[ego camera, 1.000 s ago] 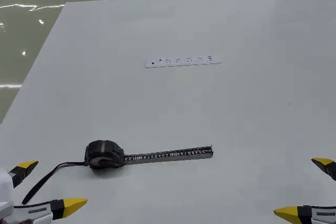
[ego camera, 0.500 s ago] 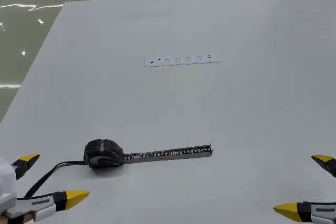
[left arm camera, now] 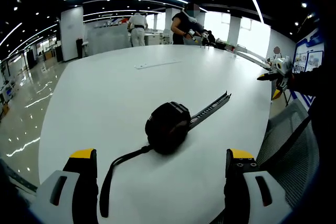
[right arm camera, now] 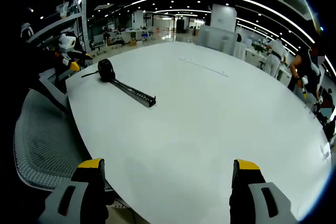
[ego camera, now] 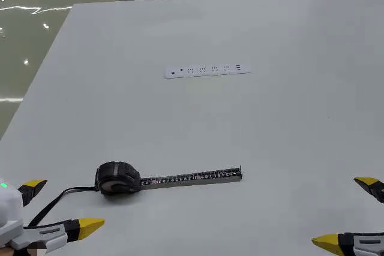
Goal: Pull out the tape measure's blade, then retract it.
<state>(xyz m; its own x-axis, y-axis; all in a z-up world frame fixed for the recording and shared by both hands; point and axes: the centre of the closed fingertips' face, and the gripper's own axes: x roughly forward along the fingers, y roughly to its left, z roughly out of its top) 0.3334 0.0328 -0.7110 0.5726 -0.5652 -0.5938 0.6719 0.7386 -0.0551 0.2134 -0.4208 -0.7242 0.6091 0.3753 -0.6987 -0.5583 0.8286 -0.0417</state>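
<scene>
A black tape measure lies on the white table, its blade pulled out to the right and its wrist strap trailing left. My left gripper stands open at the lower left, just short of the strap. In the left gripper view the case sits ahead between the open jaws, with the blade running away to the right. My right gripper is open at the lower right, far from the blade's hook. The right gripper view shows the tape measure far off to the left.
A white power strip lies flat at the table's middle. The table's left edge borders a glossy floor. A mesh chair sits near the front edge. People stand beyond the far edge.
My left gripper has crept slightly right and down in the head view. The tape measure and the right gripper have not moved.
</scene>
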